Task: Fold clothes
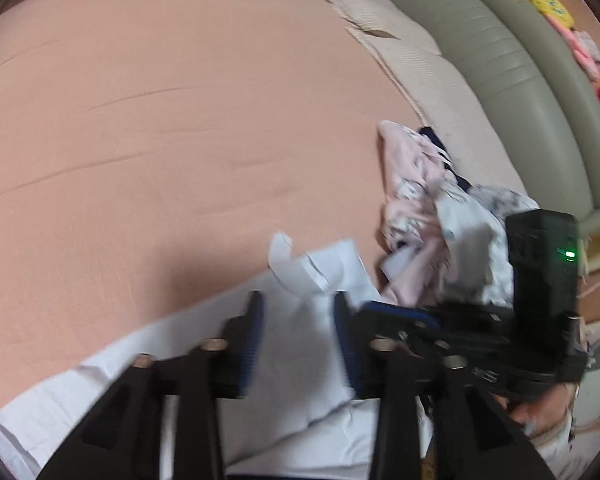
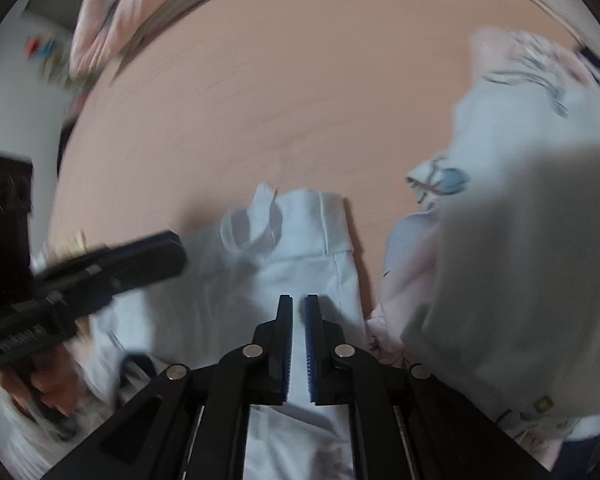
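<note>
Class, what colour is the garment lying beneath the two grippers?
White garment; clearest in the right wrist view.

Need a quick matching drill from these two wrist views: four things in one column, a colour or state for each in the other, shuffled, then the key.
Things:
1. white garment
2. heap of clothes
3. left gripper
4. bed sheet

Descriptions:
A. jaws apart above white cloth, nothing pinched
B. plain peach, spread flat
C. laid out flat under both grippers
D. crumpled, pink and patterned

Pairs: 1-C, 2-D, 3-A, 4-B
</note>
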